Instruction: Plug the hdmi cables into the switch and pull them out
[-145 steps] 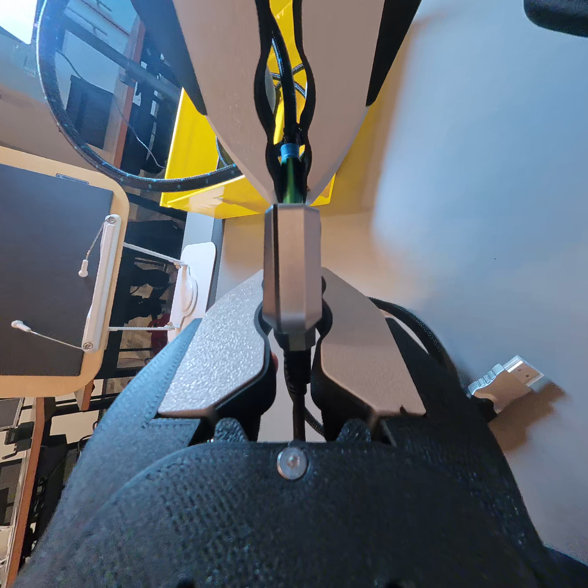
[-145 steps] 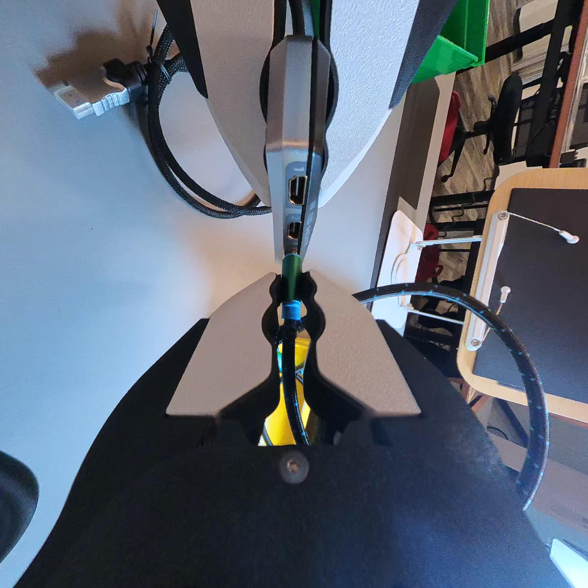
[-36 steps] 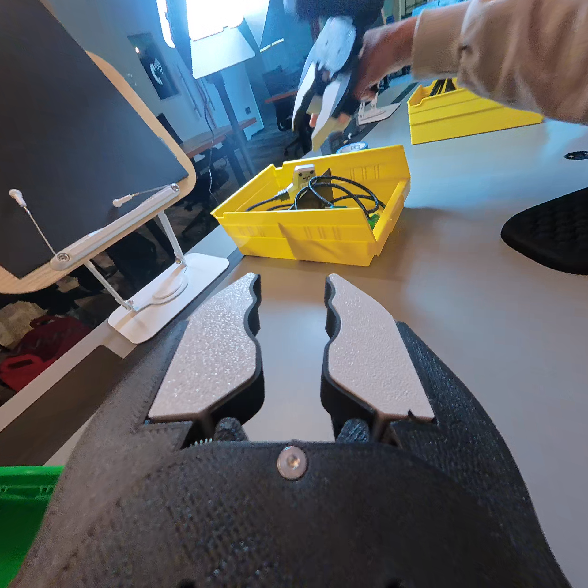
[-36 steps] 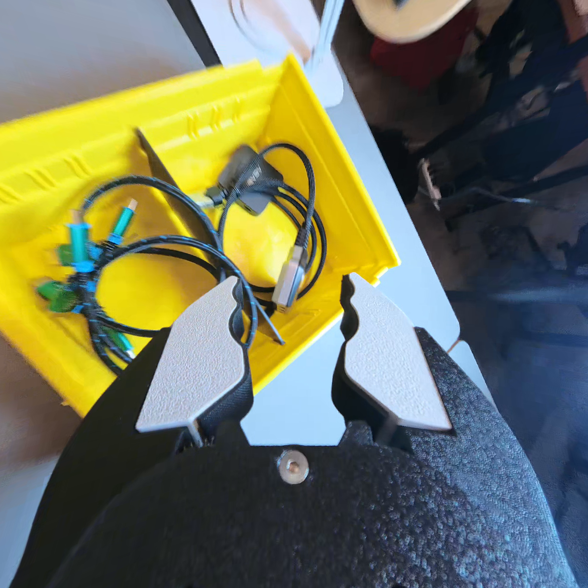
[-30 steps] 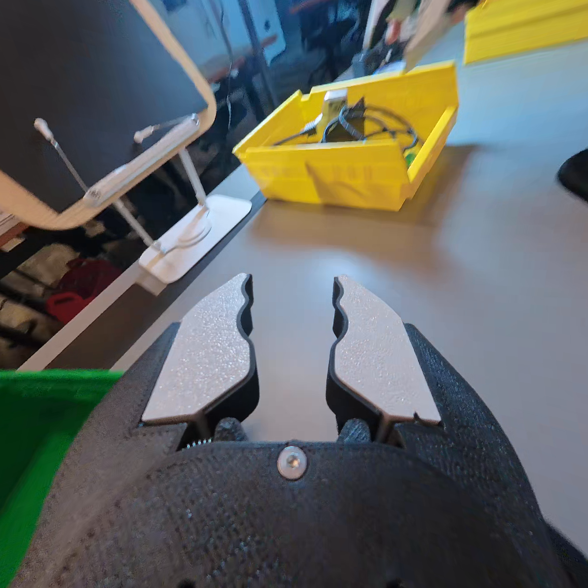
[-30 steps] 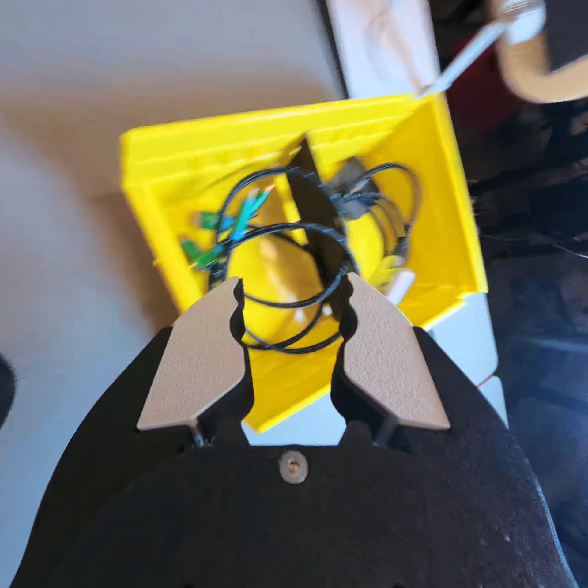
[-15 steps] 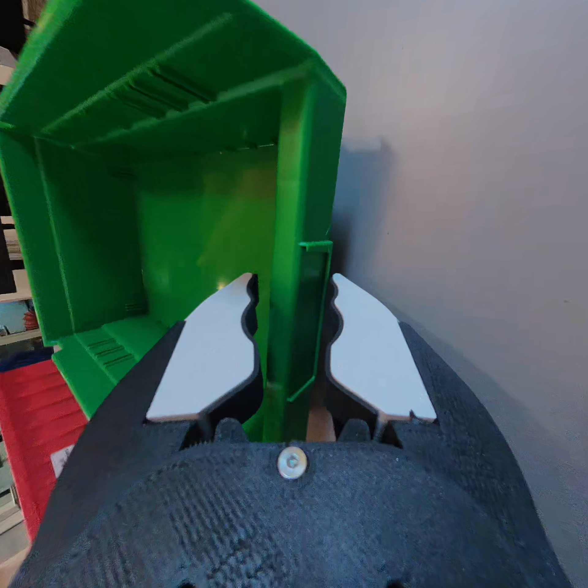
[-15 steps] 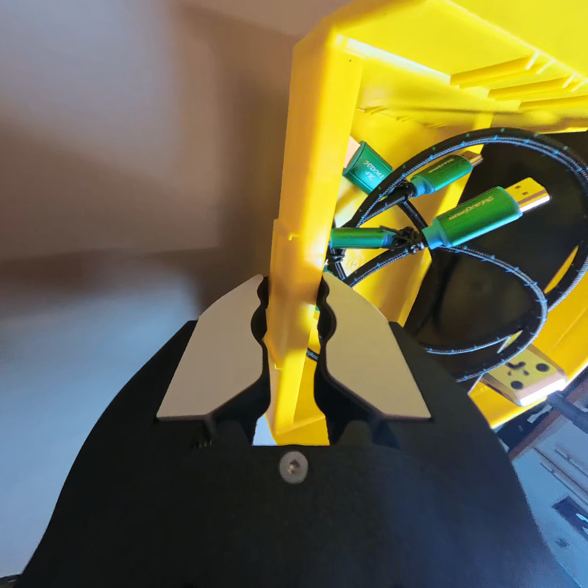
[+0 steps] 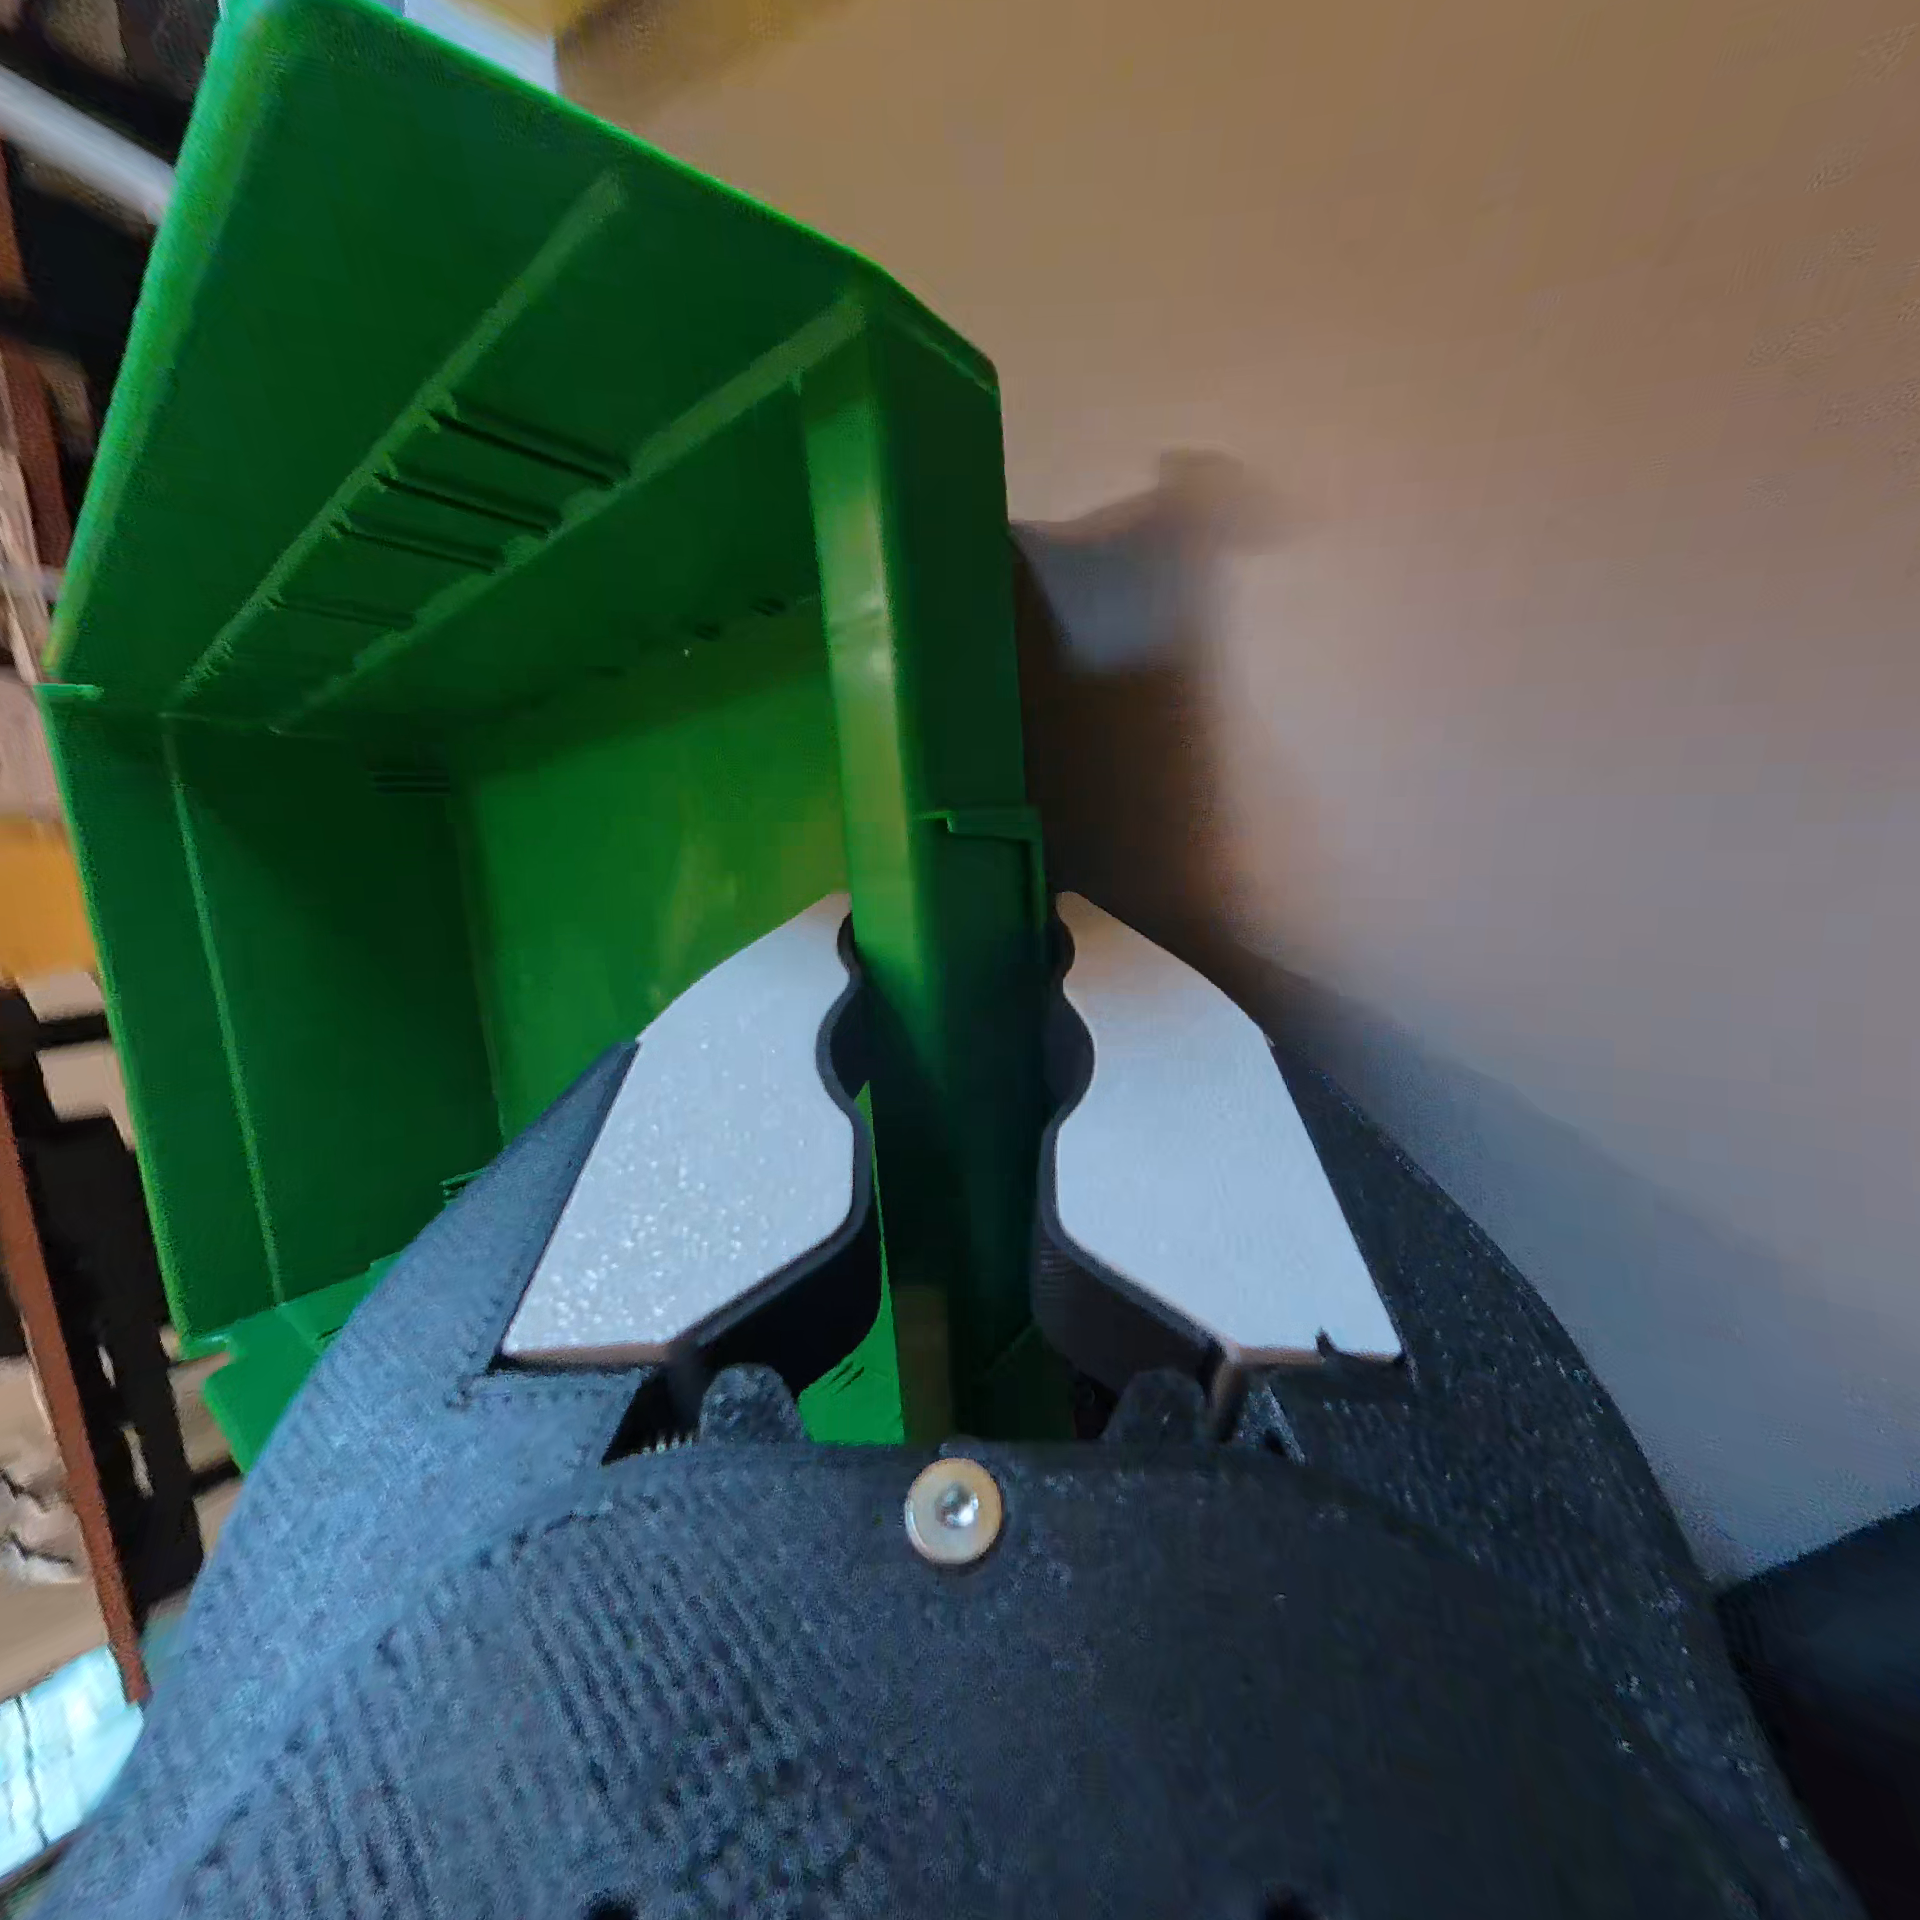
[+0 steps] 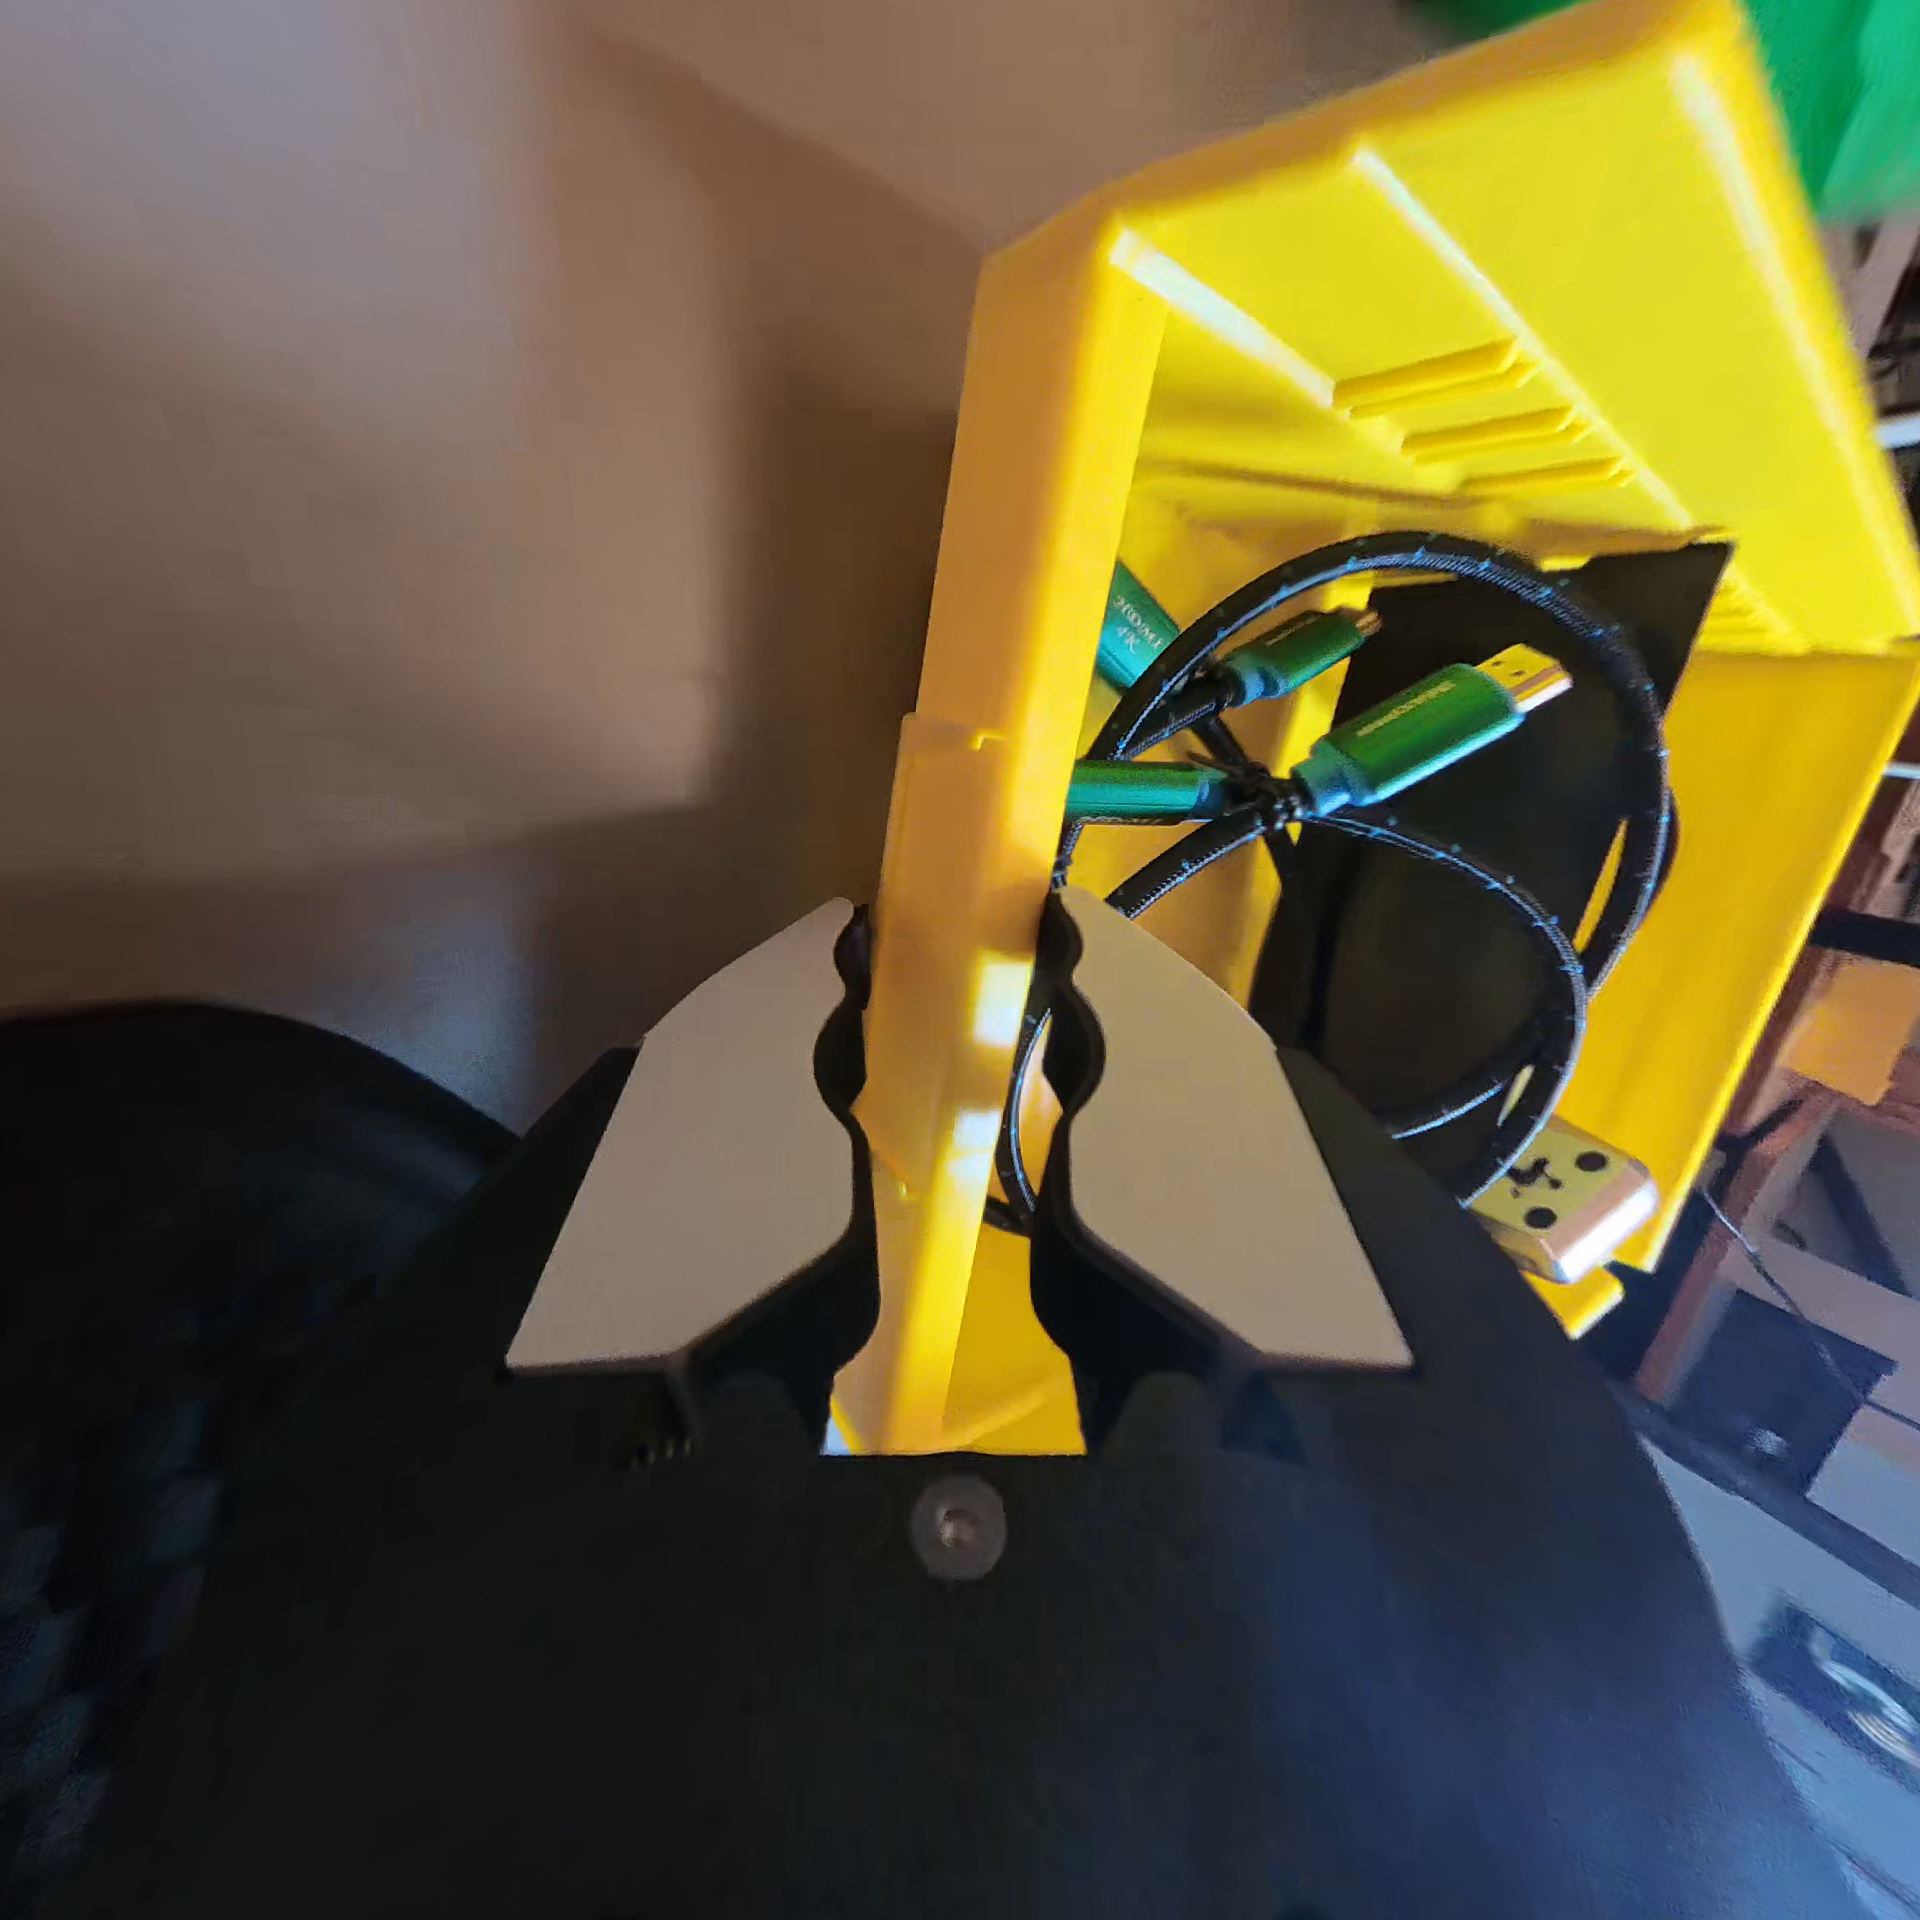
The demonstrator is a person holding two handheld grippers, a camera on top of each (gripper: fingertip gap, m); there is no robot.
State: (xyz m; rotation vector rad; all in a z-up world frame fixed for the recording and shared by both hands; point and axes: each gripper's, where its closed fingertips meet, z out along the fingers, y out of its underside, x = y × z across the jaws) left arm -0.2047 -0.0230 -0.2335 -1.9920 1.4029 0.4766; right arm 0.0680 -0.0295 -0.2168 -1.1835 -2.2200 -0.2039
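Observation:
My right gripper [image 10: 951, 920] is shut on the side wall of a yellow bin [image 10: 1039, 582]. Inside the bin lie black braided HDMI cables [image 10: 1548, 935] with green plugs [image 10: 1423, 727] and a gold-coloured switch box [image 10: 1558, 1210] at its lower right. My left gripper [image 9: 951, 920] is shut on the side wall of a green bin [image 9: 914, 644], which looks empty inside.
Both bins rest on a grey-brown table [image 9: 1455, 416]. A dark rounded object [image 10: 156, 1143] lies on the table left of my right gripper. A green patch [image 10: 1860, 94] shows beyond the yellow bin. Shelving and clutter [image 9: 62, 1143] lie off the table's left edge. About 30 centimetres separates my left fingertips from my right.
My left gripper swung from the open table to the green bin and closed on its wall. My right gripper went from above the yellow bin to its wall and gripped it; the bin has shifted.

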